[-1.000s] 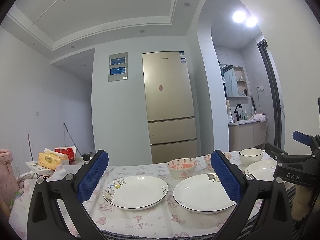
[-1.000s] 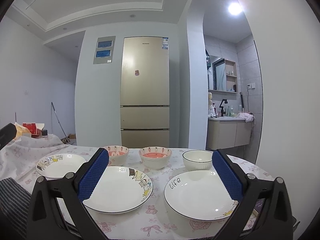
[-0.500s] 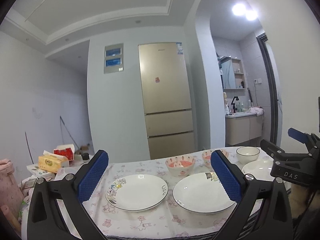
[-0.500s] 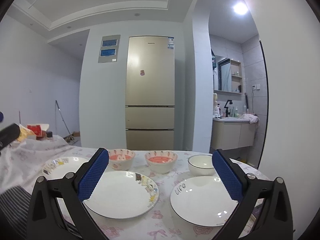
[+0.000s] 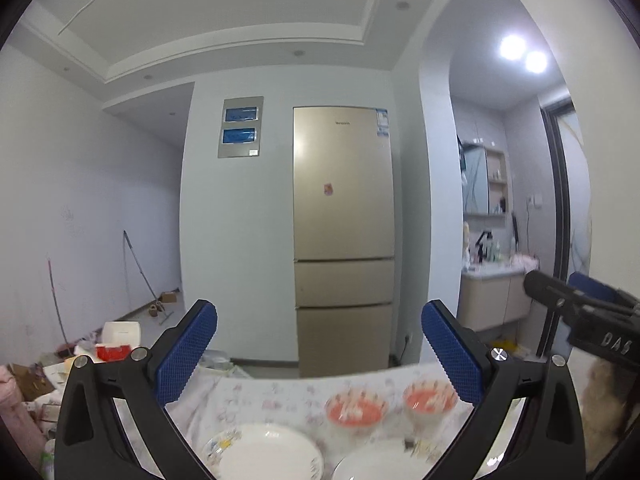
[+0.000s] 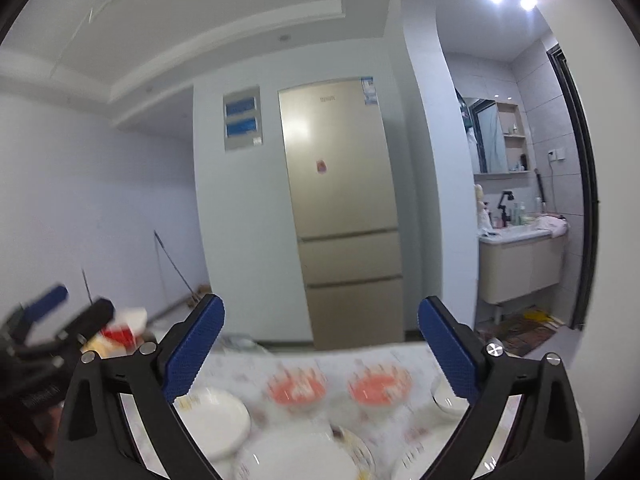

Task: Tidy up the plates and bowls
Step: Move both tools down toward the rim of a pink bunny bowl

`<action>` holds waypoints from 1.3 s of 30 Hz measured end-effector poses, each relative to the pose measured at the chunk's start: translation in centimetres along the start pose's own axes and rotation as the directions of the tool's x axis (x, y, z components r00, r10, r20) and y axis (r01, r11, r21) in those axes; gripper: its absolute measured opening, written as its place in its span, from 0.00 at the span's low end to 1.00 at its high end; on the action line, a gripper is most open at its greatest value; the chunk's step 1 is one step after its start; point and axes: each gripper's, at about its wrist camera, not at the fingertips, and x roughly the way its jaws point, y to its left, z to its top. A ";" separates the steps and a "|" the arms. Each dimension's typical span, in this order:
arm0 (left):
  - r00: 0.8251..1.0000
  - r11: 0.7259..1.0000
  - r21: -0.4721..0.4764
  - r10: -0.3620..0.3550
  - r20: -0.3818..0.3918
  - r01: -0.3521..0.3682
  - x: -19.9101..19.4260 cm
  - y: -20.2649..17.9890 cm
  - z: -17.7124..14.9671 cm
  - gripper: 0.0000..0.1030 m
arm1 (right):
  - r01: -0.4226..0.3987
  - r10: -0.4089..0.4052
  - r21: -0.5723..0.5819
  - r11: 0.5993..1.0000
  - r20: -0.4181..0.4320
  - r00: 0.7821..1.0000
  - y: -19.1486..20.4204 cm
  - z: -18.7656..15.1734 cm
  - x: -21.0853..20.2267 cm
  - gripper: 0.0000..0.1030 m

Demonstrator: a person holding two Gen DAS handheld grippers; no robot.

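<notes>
Both views are blurred low down. My left gripper (image 5: 319, 316) is open and empty, held level well above the table (image 5: 272, 400) with its flowered cloth. Under it lie a white cartoon plate (image 5: 268, 452), a second plate (image 5: 380, 464) and two pink bowls (image 5: 354, 410) (image 5: 430, 398). My right gripper (image 6: 322, 308) is wide open with its jaws closing slightly and nothing between them. Below it are two plates (image 6: 216, 420) (image 6: 300, 460), the pink bowls (image 6: 296, 390) (image 6: 378, 386) and a white bowl (image 6: 448, 396). Each gripper shows at the other view's edge.
A tall gold fridge (image 5: 342, 240) stands behind the table. Boxes and clutter (image 5: 116, 348) sit at the table's left end, and a broom leans on the left wall. A bathroom vanity (image 6: 520, 268) lies through the arch on the right.
Both grippers have risen, so the table and dishes have dropped to the bottom of both views and blurred. The right view has also tilted a little.
</notes>
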 end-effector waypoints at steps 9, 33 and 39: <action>1.000 1.000 -0.022 0.018 0.026 -0.018 4.7 -0.1 4.5 1.00 | 0.059 -0.058 0.035 0.998 -0.016 0.998 0.5 4.0 6.1 0.95; 0.886 0.985 -0.171 -0.070 -0.459 -0.011 26.1 3.7 -6.3 1.00 | 0.170 -0.092 0.146 0.975 -0.429 0.899 -5.8 -5.3 22.4 0.92; 0.826 0.990 -0.121 -0.008 -0.564 -0.072 29.5 3.4 -9.6 0.98 | 0.096 0.019 0.174 0.980 -0.563 0.826 -5.3 -8.5 25.9 0.86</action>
